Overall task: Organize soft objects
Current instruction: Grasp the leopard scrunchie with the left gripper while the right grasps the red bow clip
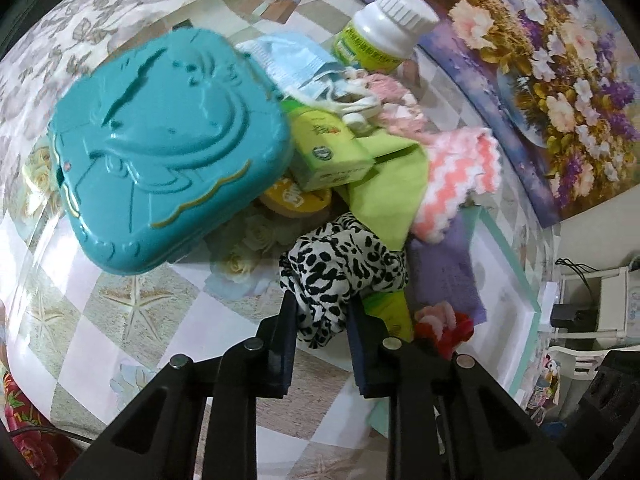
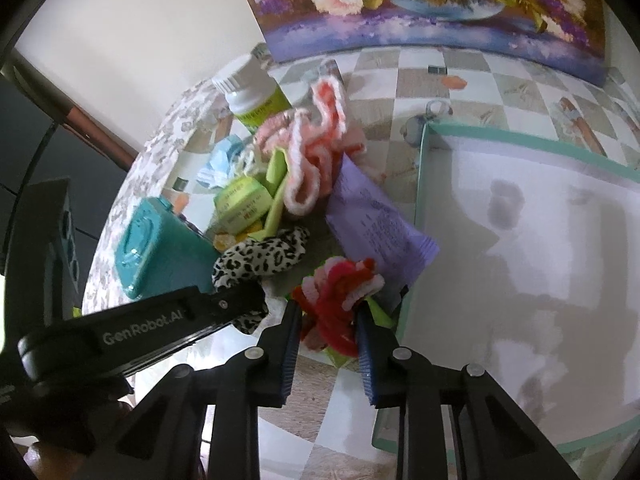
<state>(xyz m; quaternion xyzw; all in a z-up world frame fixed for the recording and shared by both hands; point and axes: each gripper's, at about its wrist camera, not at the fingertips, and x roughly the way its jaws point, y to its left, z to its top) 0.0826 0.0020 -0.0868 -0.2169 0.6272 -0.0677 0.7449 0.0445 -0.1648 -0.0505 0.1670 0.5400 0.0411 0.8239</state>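
Left tool [image 1: 322, 316]: your jaws are narrow and pinched on the leopard cloth [image 1: 340, 264], which bunches between the pads at the near edge of the pile on the worktop [image 1: 120, 312]. It looks light and limp, so expect it to drape and drag on its neighbours; a hold on the bunched middle, as now, should carry it better than a corner. Right tool [image 2: 328, 320]: jaws also narrow, closed on the red-and-pink fuzzy piece [image 2: 340, 284], just beside the box [image 2: 420, 184]. It seems soft and springy, likely to compress and slip unless you take it by its thickest tuft. Other soft items sit further back: the zigzag cloth [image 1: 460, 168], the mask [image 1: 288, 64], the green cloth [image 1: 388, 184]. Stiff things are mixed in, namely the teal case [image 1: 168, 140], the bottle [image 1: 380, 32] and the carton [image 1: 332, 152], so lift clear of them. The left view shows the teal case's lid and the pile from above, but only an edge of the box; the right view shows the box's bare white inside, the purple sheet [image 2: 380, 224] leaning on its wall, and your left tool from the side.
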